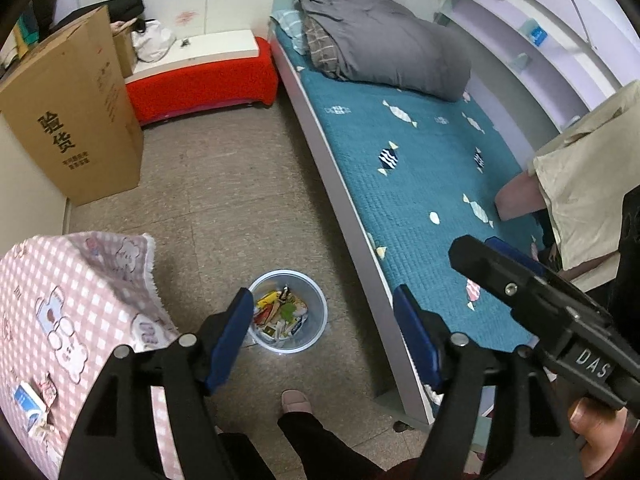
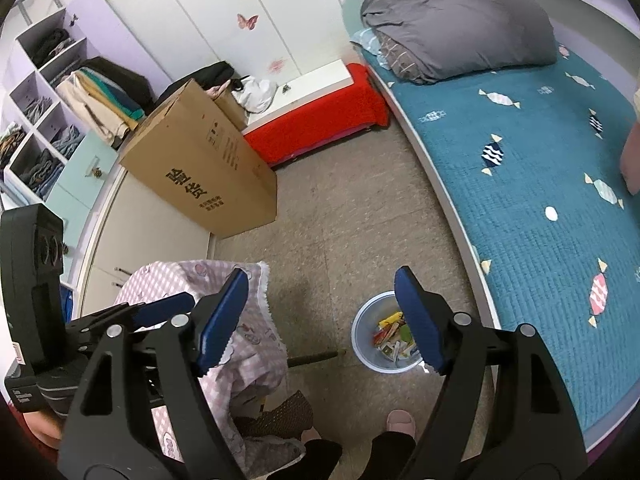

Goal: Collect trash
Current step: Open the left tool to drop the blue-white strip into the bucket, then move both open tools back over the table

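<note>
A pale blue translucent trash bin [image 1: 294, 344] stands on the floor beside the bed and holds several colourful wrappers [image 1: 280, 314]; it also shows in the right wrist view [image 2: 366, 330]. My left gripper [image 1: 324, 338] is open and empty, held high above the bin. My right gripper [image 2: 320, 320] is open and empty, also high above the floor, with the bin just under its right finger. The right gripper also shows in the left wrist view [image 1: 520, 280] over the bed edge. Small wrappers [image 1: 34, 404] lie on the pink checked cloth at lower left.
A teal quilted bed [image 1: 420, 184] with a grey duvet [image 1: 380, 40] fills the right. A large cardboard box [image 1: 76, 120] stands at left, a red bench [image 1: 200, 80] at the back. A pink-checked covered table [image 1: 76, 320] is at lower left. The person's slippered foot [image 1: 296, 402] is near the bin.
</note>
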A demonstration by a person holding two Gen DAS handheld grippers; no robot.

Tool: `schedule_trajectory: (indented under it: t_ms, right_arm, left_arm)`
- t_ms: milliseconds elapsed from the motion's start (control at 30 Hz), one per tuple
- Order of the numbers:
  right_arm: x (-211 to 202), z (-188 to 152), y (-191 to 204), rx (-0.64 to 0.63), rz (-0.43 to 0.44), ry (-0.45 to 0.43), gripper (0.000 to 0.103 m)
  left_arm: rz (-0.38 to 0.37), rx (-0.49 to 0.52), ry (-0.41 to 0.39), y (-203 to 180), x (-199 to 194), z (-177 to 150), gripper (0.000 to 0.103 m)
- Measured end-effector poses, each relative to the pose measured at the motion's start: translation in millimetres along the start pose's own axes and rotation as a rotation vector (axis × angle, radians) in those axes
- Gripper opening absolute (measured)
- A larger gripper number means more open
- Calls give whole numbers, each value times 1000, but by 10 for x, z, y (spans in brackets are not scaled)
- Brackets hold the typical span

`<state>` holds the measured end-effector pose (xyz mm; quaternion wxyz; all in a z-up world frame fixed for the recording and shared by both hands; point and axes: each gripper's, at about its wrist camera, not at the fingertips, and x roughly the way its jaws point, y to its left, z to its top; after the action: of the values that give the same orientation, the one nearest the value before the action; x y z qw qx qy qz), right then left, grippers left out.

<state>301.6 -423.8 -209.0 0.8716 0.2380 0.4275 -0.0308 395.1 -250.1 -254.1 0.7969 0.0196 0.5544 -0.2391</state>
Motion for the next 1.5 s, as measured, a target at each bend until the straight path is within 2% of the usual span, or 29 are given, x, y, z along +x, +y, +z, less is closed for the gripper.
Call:
schedule_trajectory:
  t_ms: [267,500,700,833,967,1100,1267,1367,1500]
  right_arm:
    - [114,-199,620,-54,27,25,75]
    - [250,-575,1369,-53,40,50,75]
    - [456,-996,2054,-65,49,88,75]
    - [667,-1307,2450,-80,57,127,75]
    - [862,-1599,2812,-101,61,183,75]
    - [998,-1788,3087,-120,69,230,75]
    - [1165,-1949,3297,-149,53,275,75]
    - [1272,-2017,3351,-142,43,299,75]
    - [1380,-2060,3385,-131,36,322,75]
  left_arm:
    - [27,-58,-25,582,-338,-209,73]
    - [40,-68,-30,1300,-708,-555,73]
    - [54,-68,-24,2103,-977,-953,73]
    - [29,-120,-22,2698,-1104,-1266,73]
    - [56,-166,0,3216,-1186,-1559,73]
    - [91,-157,16,3636,-1225,-1874,73]
    - [85,-140,73,3945,-1075,-2138,73]
    - [144,-108,103,4007,-936,-2209,73]
    - [189,5,145,3995,-732,-2264,73]
